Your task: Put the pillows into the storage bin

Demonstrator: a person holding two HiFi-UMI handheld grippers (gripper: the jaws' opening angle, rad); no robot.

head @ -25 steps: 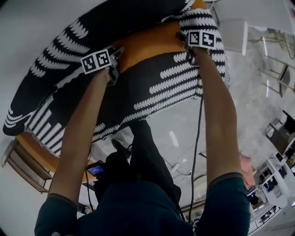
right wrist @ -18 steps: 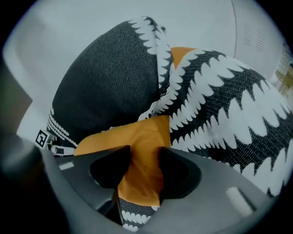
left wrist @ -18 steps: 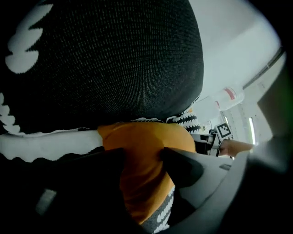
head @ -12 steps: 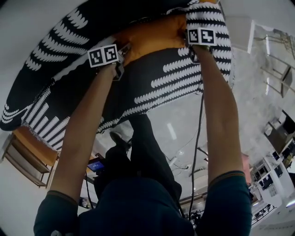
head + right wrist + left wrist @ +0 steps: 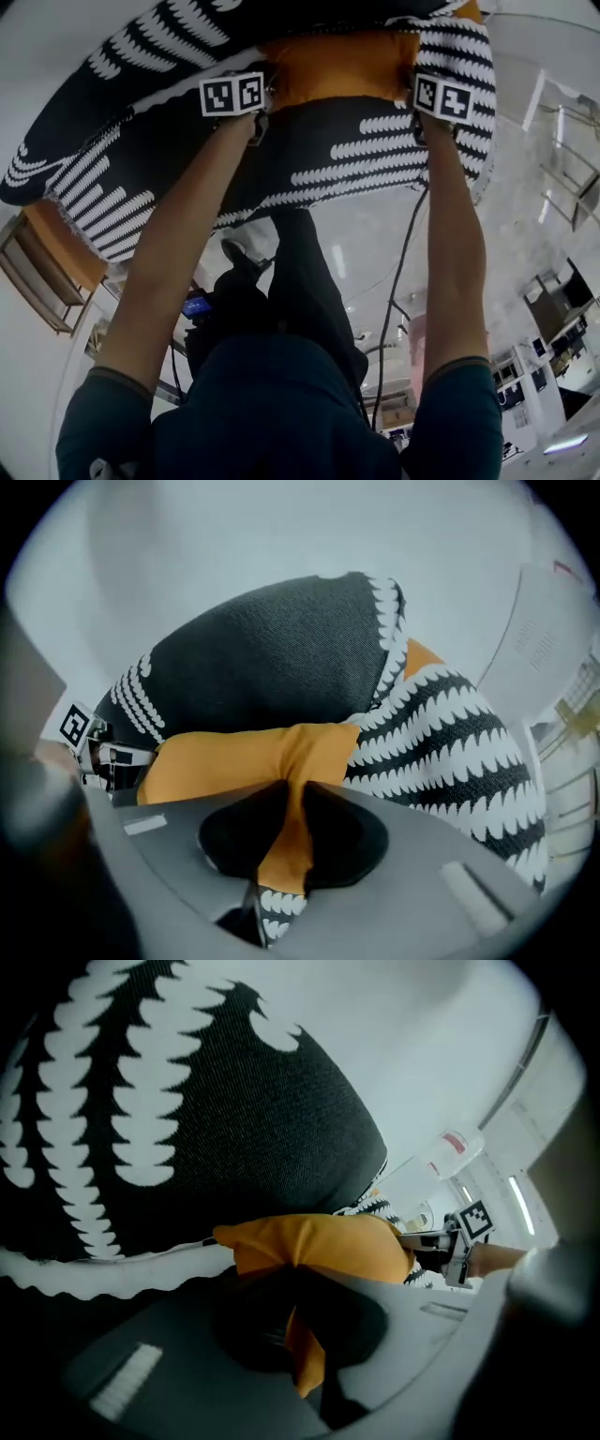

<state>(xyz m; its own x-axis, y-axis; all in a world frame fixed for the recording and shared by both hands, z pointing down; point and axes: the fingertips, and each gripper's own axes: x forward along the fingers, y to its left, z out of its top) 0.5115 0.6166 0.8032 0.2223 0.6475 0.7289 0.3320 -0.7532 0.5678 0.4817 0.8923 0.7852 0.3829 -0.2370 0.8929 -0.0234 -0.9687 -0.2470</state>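
early going, by the look of it - the orange pillow (image 5: 337,66) sits at the top centre of the head view, wedged among black-and-white pillows (image 5: 356,159), not yet put away. the left gripper (image 5: 262,101) is pressed together on a fold of orange cloth at the pillow's left end; the right gripper (image 5: 419,94) is closing, orange cloth pinched between its jaws at the right end. no storage bin shows plainly in any view - so every pillow seems left to stow.

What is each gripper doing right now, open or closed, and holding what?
Left gripper: closed, pinching the edge of the orange pillow.
Right gripper: jaws closing on the same orange pillow, fabric pinched between them.
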